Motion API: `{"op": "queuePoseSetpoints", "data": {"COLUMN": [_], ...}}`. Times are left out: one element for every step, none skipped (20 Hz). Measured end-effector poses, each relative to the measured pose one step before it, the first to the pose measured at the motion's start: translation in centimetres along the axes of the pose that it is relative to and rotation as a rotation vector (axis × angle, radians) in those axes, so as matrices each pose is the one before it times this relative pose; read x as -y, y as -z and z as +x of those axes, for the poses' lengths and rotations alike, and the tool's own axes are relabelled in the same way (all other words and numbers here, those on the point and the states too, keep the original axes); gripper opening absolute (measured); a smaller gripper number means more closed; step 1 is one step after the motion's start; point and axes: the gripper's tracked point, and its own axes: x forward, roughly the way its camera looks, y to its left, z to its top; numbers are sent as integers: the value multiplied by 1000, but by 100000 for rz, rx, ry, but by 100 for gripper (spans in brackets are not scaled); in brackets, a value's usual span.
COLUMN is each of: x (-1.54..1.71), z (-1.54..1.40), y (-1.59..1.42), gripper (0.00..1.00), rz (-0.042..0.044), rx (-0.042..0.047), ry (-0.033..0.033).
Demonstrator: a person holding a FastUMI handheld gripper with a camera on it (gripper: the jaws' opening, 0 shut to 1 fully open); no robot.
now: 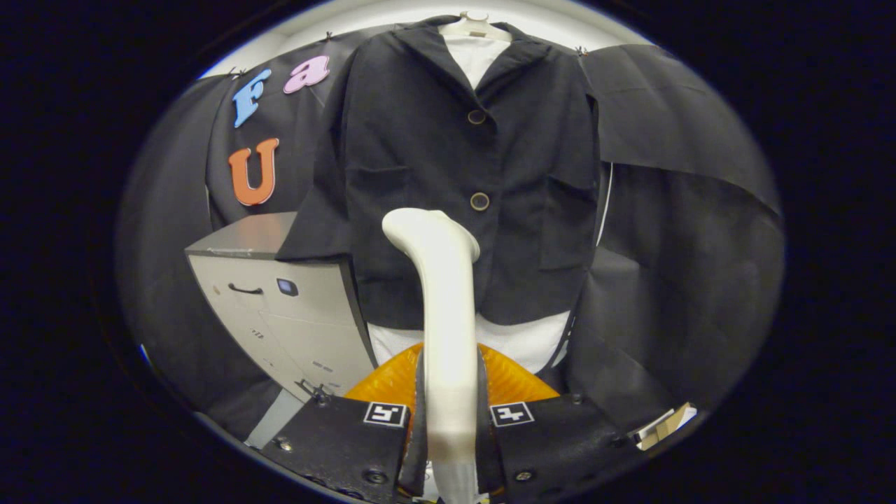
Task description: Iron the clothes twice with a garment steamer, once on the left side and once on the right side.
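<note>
A dark jacket [448, 175] hangs on a hanger [476, 24] against the booth's black cloth wall [686, 210], facing the camera. It is the largest thing here and sits straight ahead of the claw, beyond it. The jacket is buttoned over a white shirt [476, 59], which shows at the collar and again below the hem. Two round buttons [479, 201] run down the jacket's middle line, and a patch pocket sits on each side of that line.

To one side of the jacket, lower down, stands a grey cabinet [280, 308] with a drawer handle. One jacket sleeve hangs over its top corner.

The steamer [444, 315] is a pale, slim wand. Its long axis runs straight up from the claw toward the jacket, then bends at the top into a rounded head. The head overlaps the lower front of the jacket, just below the lower button and near the middle line; whether it touches the cloth cannot be told. Behind the wand's base is an orange, ribbed, rounded part [511, 378], perhaps the steamer's body.

The claw [451, 434] is clenched on the steamer's handle, one finger pressing each side.

Judging from this, the head stands between the two front panels, so either side pass needs only a short sideways shift.
</note>
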Motion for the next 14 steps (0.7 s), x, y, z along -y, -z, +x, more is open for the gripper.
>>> {"op": "queuePoseSetpoints", "data": {"x": [30, 68, -176, -73, 92, 191, 78, 85, 154, 32, 2, 44, -799, -8], "z": [289, 196, 265, 206, 266, 196, 138, 115, 168, -111, -96, 164, -1857, -580], "y": [934, 950, 822, 888, 1173, 1224, 824, 626, 506, 530, -99, -220, 91, -991], "gripper": [30, 30, 30, 30, 30, 30, 30, 30, 30, 30, 30, 30, 30, 30], "rz": [103, -26, -213, -440, -895, -860, -93, 65, 211, 337, 514, 713, 1023, 1237], "rx": [-1690, -1529, -701, -601, -1741, -2101, -1466, -1220, -752, -708, -696, -96, 920, 1973], "ry": [334, 372, -63, 153, 452, 320, 230, 542, 392, 159, -276, -617, -1040, -1290]}}
